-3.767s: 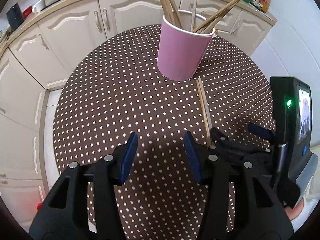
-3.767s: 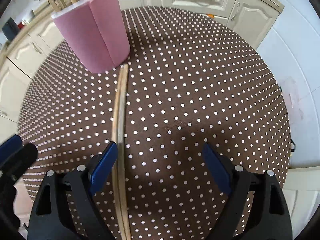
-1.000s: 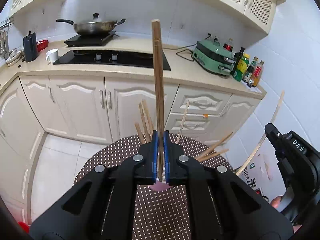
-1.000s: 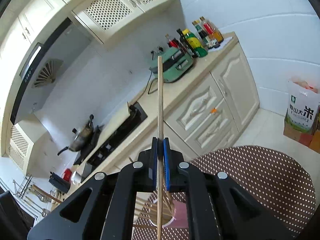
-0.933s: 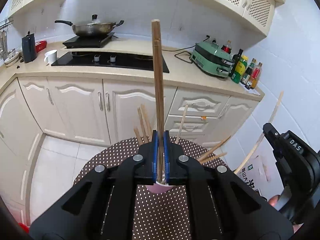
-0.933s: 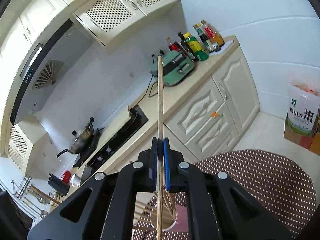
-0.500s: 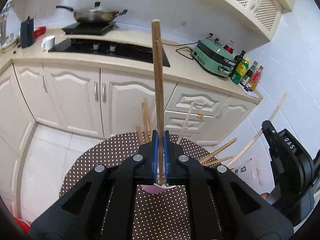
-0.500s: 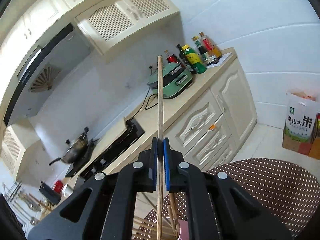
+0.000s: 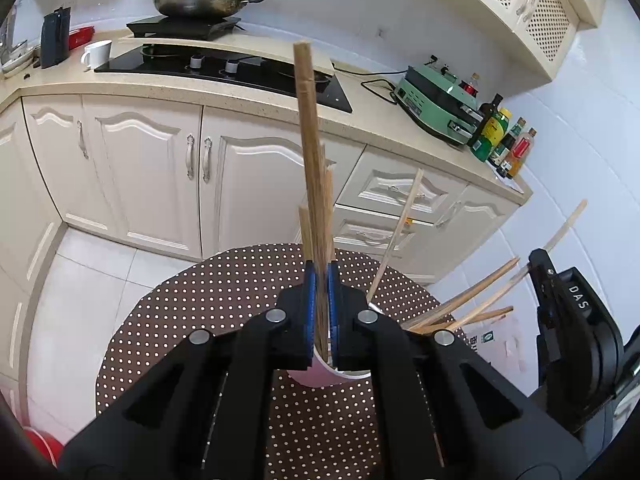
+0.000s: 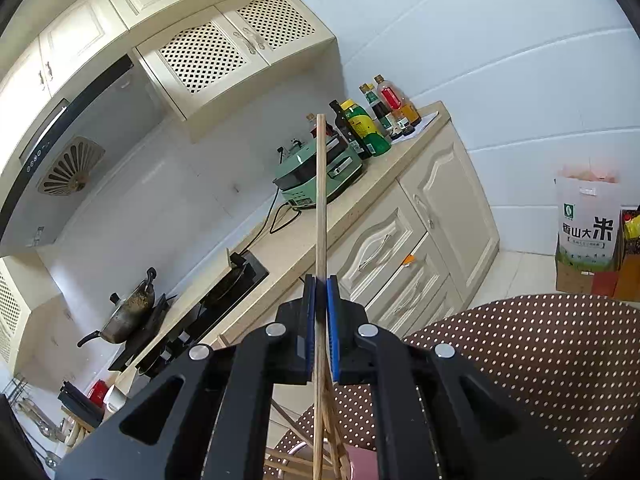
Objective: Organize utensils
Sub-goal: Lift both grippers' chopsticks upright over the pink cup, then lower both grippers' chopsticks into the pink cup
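Over the desk (image 9: 224,280), each gripper, left (image 9: 319,308) and right (image 10: 320,320), is clamped on a chopstick above the pink cup (image 9: 320,376); several already stand inside, these two remain.

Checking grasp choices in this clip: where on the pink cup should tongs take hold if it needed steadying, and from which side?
Grip the pink cup low on its bare outer wall, coming in level from the near side. Its mouth is crowded with chopsticks fanning out to the right, and the left tongs hold a chopstick upright above it, so a rim or top grasp would likely foul them.
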The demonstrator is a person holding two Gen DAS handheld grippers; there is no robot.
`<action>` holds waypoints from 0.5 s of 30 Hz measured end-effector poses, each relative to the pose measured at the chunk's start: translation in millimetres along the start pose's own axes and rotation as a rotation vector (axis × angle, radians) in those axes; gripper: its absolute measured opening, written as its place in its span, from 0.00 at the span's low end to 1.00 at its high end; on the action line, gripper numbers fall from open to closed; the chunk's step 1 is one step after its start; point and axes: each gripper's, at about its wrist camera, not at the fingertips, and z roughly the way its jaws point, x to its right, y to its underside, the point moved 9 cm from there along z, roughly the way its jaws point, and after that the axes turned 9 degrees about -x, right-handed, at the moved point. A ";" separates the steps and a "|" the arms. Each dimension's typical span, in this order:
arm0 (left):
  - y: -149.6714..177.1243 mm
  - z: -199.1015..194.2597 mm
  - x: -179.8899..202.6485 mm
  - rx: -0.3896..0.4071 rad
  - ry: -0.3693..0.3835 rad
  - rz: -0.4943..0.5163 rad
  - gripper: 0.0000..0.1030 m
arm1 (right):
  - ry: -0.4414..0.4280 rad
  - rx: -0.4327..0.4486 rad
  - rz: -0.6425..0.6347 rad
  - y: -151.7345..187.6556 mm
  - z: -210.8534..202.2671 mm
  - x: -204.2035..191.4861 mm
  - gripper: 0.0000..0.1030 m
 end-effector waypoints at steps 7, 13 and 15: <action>12.3 6.1 0.0 -0.020 0.012 0.034 0.06 | 0.011 -0.005 -0.039 20.0 0.8 -2.0 0.05; 23.1 17.1 -3.5 -0.048 0.010 0.027 0.07 | 0.021 -0.031 -0.098 37.3 0.5 -4.2 0.05; 25.2 20.7 -3.4 -0.055 0.007 0.032 0.07 | 0.026 -0.031 -0.125 40.2 -0.1 -5.8 0.05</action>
